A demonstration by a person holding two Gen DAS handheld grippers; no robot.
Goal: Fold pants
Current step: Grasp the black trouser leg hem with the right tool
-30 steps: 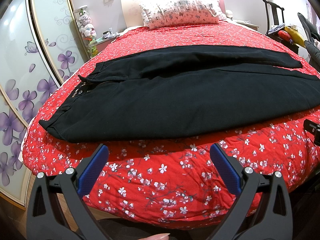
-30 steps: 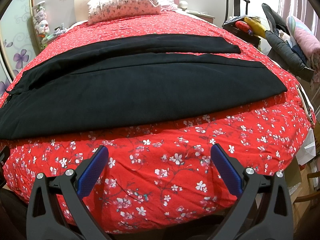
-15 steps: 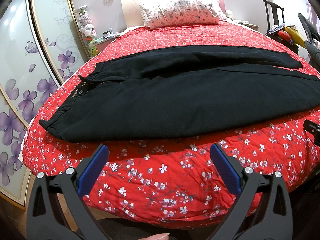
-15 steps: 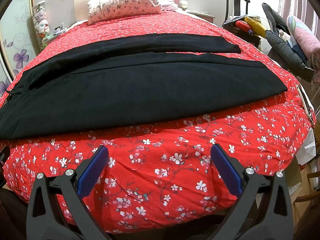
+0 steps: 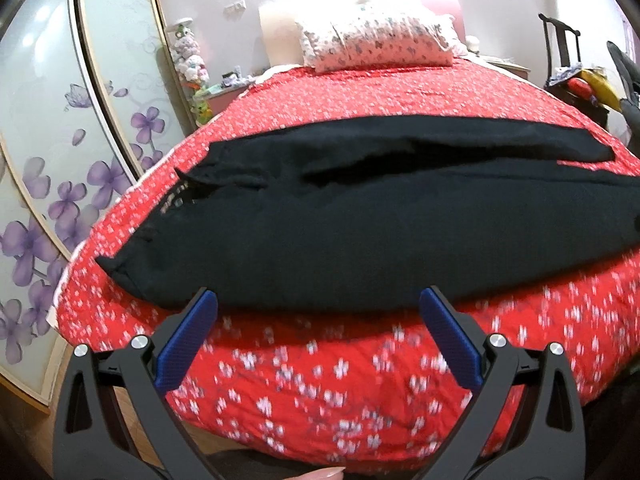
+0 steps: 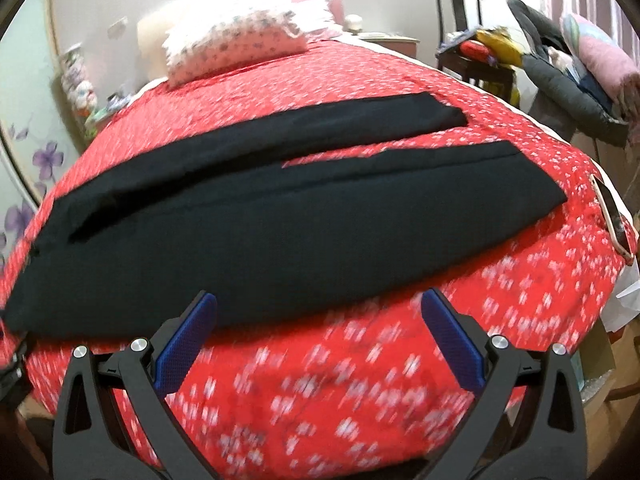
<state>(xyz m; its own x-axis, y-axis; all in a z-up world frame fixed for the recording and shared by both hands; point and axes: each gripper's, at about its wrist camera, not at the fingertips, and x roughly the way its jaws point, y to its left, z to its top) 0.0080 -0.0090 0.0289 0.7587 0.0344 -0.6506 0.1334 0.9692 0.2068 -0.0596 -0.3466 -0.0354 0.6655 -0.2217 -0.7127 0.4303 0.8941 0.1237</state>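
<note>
Black pants (image 5: 360, 232) lay spread flat across a red floral bedspread (image 5: 320, 380), lengthwise from left to right. The waistband sat at the left, and the two legs ran to the right, parted by a strip of red near their hems. The far leg ended short of the near one. The left gripper (image 5: 318, 312) hovered at the near edge of the pants toward the waist end, its blue-padded fingers (image 5: 186, 344) set wide apart and holding nothing. The right gripper (image 6: 320, 312) hovered at the near edge of the near leg, its fingers (image 6: 452, 344) likewise wide and empty. A floral pillow (image 5: 376, 44) rested at the far end of the bed. A phone (image 6: 612, 216) lay at the right edge of the bedspread, apart from the hems.
</note>
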